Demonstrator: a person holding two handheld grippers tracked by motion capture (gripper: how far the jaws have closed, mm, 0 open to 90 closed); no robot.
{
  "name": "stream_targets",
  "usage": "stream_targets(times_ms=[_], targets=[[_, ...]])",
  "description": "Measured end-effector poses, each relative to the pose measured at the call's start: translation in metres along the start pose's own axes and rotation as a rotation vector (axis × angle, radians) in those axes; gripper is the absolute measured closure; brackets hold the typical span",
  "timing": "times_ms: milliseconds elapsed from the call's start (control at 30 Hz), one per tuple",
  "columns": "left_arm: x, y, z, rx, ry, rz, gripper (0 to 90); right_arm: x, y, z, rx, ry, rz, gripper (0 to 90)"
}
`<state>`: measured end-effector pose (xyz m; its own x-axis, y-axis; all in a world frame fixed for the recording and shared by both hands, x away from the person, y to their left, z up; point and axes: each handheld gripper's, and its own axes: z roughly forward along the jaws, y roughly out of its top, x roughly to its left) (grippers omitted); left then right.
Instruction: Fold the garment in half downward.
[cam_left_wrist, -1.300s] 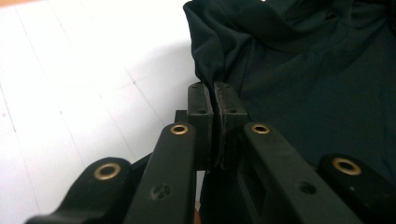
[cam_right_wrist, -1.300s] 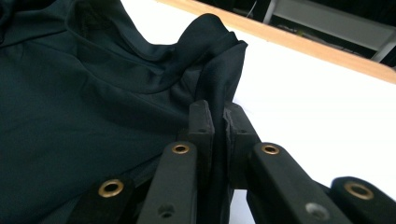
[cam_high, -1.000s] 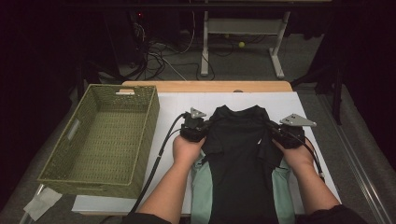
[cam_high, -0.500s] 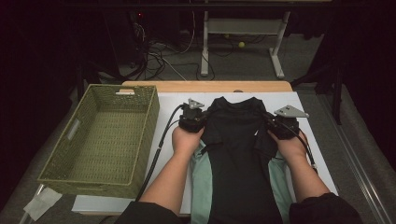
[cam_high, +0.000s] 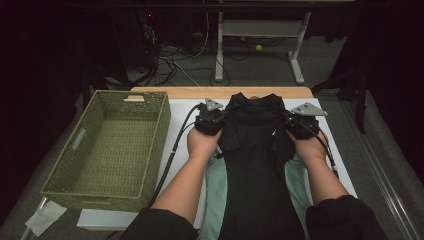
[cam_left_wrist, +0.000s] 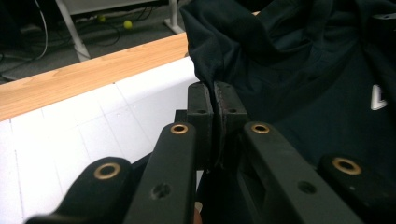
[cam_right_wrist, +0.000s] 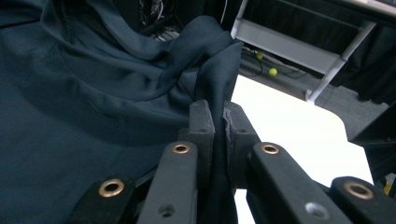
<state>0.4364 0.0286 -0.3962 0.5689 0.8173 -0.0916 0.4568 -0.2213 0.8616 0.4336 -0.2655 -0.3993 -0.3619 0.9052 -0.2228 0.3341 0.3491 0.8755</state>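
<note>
A dark navy shirt (cam_high: 255, 145) hangs stretched between my two grippers above the white table (cam_high: 180, 112), its lower part trailing toward the person. My left gripper (cam_high: 220, 116) is shut on the shirt's left shoulder edge; in the left gripper view the cloth (cam_left_wrist: 299, 60) is pinched between the pads (cam_left_wrist: 201, 105). My right gripper (cam_high: 289, 120) is shut on the right shoulder edge, and the right gripper view shows the fabric (cam_right_wrist: 93, 84) clamped between its pads (cam_right_wrist: 201, 119). A pale green garment (cam_high: 214, 185) lies flat under the shirt.
A green woven basket (cam_high: 112, 145) stands at the table's left. A wooden strip (cam_high: 200, 92) runs along the far table edge. Beyond it are cables, desk legs (cam_high: 219, 45) and a yellow ball (cam_high: 258, 48) on the floor. A white scrap (cam_high: 45, 218) lies by the basket's near corner.
Both grippers have risen and moved toward the far edge, carrying the shirt's shoulders with them. More of the green garment shows beneath.
</note>
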Motion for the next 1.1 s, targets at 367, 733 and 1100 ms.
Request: stream_targets(times_ms=[367, 733, 1100], targets=[[-0.038, -0.028, -0.027, -0.041, -0.045, 0.075, 82.9, 0.029, -0.021, -0.049, -0.122, -0.022, -0.065, 85.0], [-0.051, -0.055, -0.052, -0.054, -0.068, 0.112, 82.8, 0.052, -0.036, -0.088, -0.175, -0.04, -0.141, 85.0], [-0.059, -0.077, -0.077, -0.044, -0.115, 0.156, 82.8, 0.061, -0.06, -0.123, -0.188, -0.009, -0.155, 84.9]])
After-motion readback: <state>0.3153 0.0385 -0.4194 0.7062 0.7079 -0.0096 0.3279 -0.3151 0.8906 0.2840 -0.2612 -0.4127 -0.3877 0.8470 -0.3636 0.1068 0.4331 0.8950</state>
